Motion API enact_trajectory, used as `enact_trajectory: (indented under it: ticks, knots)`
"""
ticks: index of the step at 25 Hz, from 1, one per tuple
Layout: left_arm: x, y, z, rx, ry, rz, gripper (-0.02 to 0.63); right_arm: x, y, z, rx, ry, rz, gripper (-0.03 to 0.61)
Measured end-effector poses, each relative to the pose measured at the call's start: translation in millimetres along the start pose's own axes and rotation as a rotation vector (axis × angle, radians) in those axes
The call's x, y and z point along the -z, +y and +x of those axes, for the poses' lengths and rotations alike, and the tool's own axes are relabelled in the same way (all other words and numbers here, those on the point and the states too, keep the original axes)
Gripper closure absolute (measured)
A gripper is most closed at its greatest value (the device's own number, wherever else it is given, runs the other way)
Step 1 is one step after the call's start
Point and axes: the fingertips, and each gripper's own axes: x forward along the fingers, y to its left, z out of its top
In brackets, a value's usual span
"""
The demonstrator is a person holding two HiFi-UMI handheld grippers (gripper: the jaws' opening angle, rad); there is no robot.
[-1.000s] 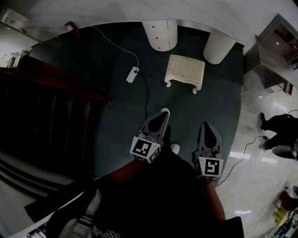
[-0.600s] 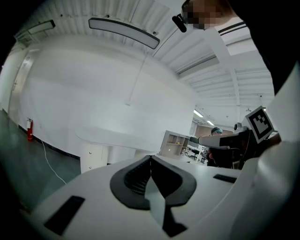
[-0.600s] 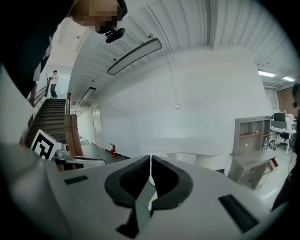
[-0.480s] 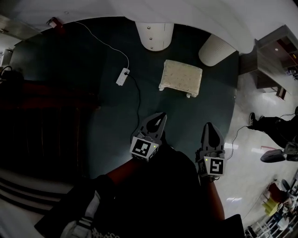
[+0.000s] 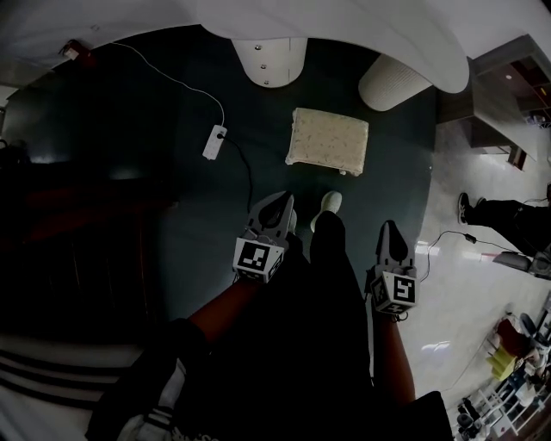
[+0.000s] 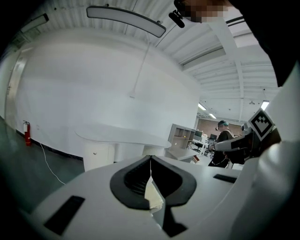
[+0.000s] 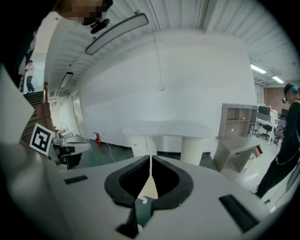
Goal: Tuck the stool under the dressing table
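A cream cushioned stool (image 5: 327,140) with short white legs stands on dark green carpet, just in front of the white dressing table (image 5: 344,26). The table's two round pedestals (image 5: 269,59) are behind the stool, which is out from under the top. My left gripper (image 5: 285,198) is shut and empty, a short way before the stool's near left side. My right gripper (image 5: 389,226) is shut and empty too, off the stool's near right. The left gripper (image 6: 150,157) and the right gripper (image 7: 150,157) both point at the table; a cream sliver of stool (image 7: 149,190) shows below the closed tips.
A white power strip (image 5: 213,142) with its cable lies on the carpet left of the stool. The person's shoe (image 5: 328,203) is between the grippers. A grey shelf desk (image 5: 504,82) and another person (image 5: 508,220) are at the right; dark stairs are at the left.
Both grippers have come forward and lower toward the stool and table, which now look nearer. A foot has stepped forward between the grippers. Both stay shut.
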Motion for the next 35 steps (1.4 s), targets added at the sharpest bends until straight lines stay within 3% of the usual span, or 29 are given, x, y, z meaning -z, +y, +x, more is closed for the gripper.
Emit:
enact_trajectory:
  ticks: [4,11,14,17,20,25,29,35]
  knots:
    - [25,18,24,0.001,0.036,0.032,0.598,41,-22,39,-0.005,0.096,-0.017,0.538]
    - [49,41,81,-0.026,0.103,0.063,0.597,72,-57,114,-0.062,0.096,0.011,0.538]
    - [66,49,106,-0.060,0.123,0.044,0.597,85,-63,148,-0.103,0.103,-0.012,0.538]
    - [88,66,133,-0.112,0.113,-0.038,0.597,105,-70,185,-0.132,0.100,-0.013,0.538]
    - [130,83,159,-0.144,0.144,-0.079,0.597,143,-81,213,-0.119,0.129,0.018,0.538]
    - [211,97,193,-0.127,0.224,-0.135,0.597,214,-96,248,-0.129,0.198,0.004,0.538]
    - [255,103,212,-0.106,0.250,-0.087,0.597,278,-106,274,-0.144,0.256,-0.026,0.538]
    - [320,130,236,-0.158,0.278,-0.097,0.595,349,-129,307,-0.156,0.314,-0.088,0.538]
